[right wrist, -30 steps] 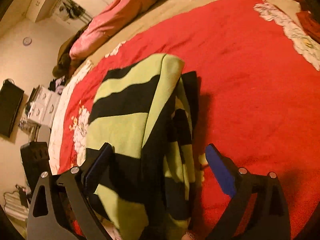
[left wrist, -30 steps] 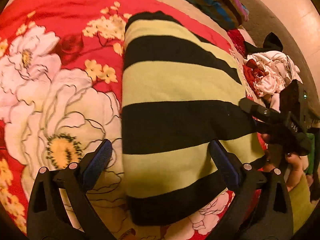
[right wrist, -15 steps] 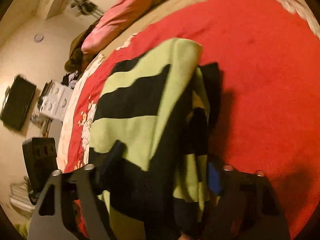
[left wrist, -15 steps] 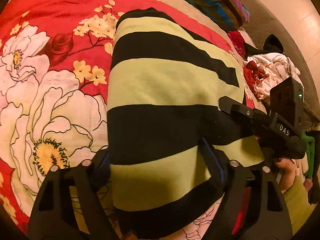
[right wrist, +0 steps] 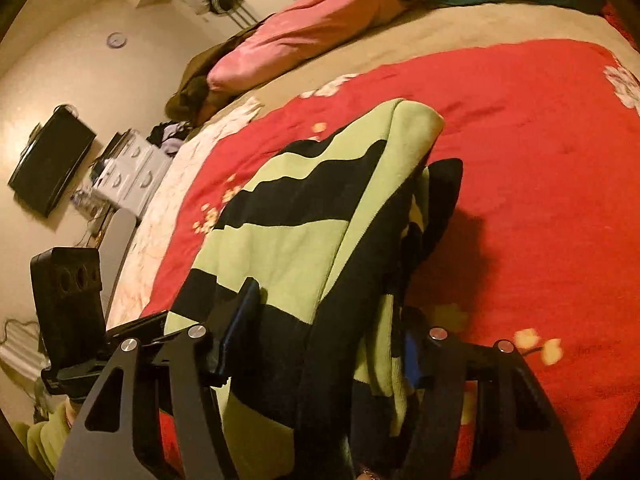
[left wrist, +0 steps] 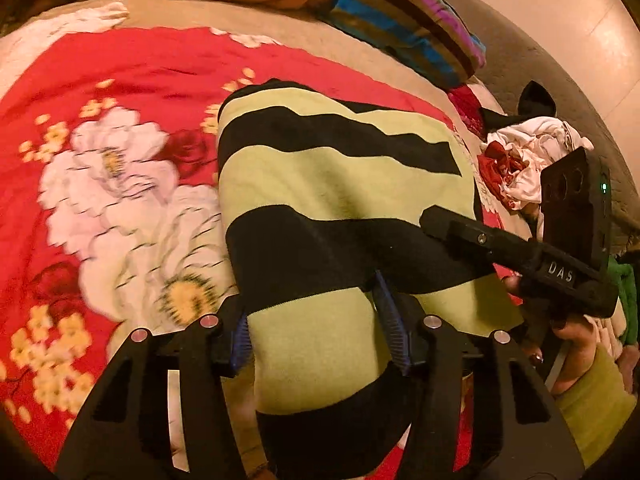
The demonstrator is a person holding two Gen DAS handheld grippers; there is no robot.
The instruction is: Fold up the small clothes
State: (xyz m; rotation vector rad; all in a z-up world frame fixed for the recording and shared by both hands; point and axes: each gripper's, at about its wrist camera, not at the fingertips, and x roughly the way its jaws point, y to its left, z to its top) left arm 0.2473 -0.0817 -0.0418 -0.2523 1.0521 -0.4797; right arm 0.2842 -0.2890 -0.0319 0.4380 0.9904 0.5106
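A folded garment with wide yellow-green and black stripes (left wrist: pixel 328 184) lies on a red floral bedspread (left wrist: pixel 100 128). My left gripper (left wrist: pixel 316 332) is shut on the garment's near edge, the cloth bunched between its blue pads. My right gripper (right wrist: pixel 320 340) is shut on the same near edge further right, where the layers of the striped garment (right wrist: pixel 288 240) are stacked. The right gripper also shows in the left wrist view (left wrist: pixel 520 256), beside the garment. The near edge is lifted off the bed.
A pile of white and red clothes (left wrist: pixel 524 160) lies at the right bed edge. A striped pillow (left wrist: pixel 408 24) and a pink pillow (right wrist: pixel 312 28) lie at the head. A dark screen (right wrist: pixel 48 160) and white drawers (right wrist: pixel 128 172) stand by the wall.
Both grippers moved forward over the garment's near edge and closed on it. The edge has been raised from the bedspread.
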